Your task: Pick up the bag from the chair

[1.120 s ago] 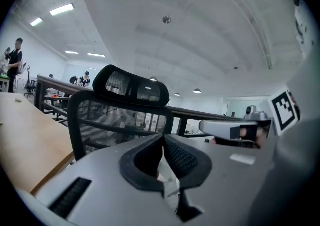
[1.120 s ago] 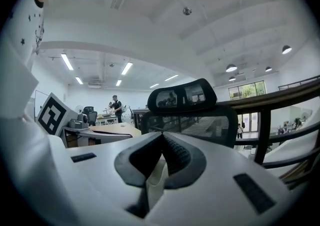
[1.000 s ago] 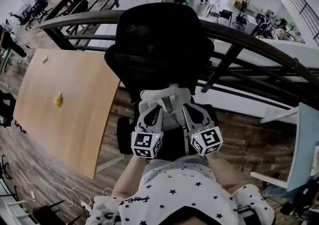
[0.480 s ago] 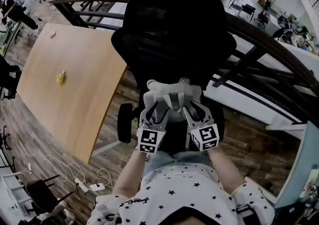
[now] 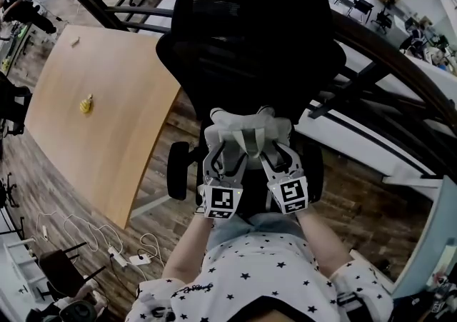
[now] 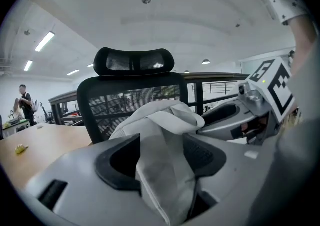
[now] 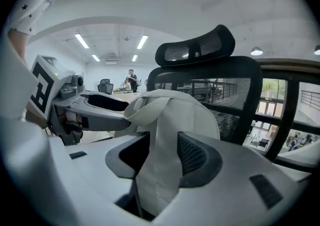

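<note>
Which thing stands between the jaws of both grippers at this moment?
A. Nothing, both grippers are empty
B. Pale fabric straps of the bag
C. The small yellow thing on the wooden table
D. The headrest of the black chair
B: in each gripper view, the left gripper and the right gripper each have a pale strap of the bag pinched between their dark pads, in front of the chair.

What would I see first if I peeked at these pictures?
A big black chair fills the middle. In front of it, the left gripper and right gripper each pinch a strap of a pale bag. A wooden table lies at left.
</note>
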Demonstrator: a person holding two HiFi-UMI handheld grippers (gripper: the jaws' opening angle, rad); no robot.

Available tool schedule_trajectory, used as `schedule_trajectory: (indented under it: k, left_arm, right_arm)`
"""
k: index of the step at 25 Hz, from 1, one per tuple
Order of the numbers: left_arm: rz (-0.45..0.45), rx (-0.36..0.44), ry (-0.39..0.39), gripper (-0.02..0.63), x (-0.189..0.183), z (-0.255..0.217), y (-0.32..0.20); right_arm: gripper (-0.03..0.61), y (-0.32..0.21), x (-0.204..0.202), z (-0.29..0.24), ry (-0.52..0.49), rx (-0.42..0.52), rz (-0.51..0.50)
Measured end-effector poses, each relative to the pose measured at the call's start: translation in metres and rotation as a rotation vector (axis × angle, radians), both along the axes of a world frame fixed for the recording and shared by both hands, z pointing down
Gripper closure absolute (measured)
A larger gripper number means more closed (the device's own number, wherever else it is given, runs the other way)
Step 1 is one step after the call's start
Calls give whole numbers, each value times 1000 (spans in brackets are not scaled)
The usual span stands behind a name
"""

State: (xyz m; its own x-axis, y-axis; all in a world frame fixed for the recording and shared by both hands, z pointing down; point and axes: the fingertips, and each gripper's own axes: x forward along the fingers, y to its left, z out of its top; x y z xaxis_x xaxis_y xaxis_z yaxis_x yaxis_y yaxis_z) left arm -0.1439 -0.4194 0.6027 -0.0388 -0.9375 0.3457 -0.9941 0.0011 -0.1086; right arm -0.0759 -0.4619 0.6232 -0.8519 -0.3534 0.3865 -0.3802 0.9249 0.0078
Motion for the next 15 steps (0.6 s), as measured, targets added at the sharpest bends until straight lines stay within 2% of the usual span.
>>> schedule_trajectory:
  k: [9,15]
  left_arm:
    - [-6,63,-19,353,0,-21,-17]
    - [-27,102,-17,353,-9,-37,-31]
  right_arm:
    - [423,-12,-17,-44,-106,44,-13]
    - [423,-23,-32,-66,-137,76,-48]
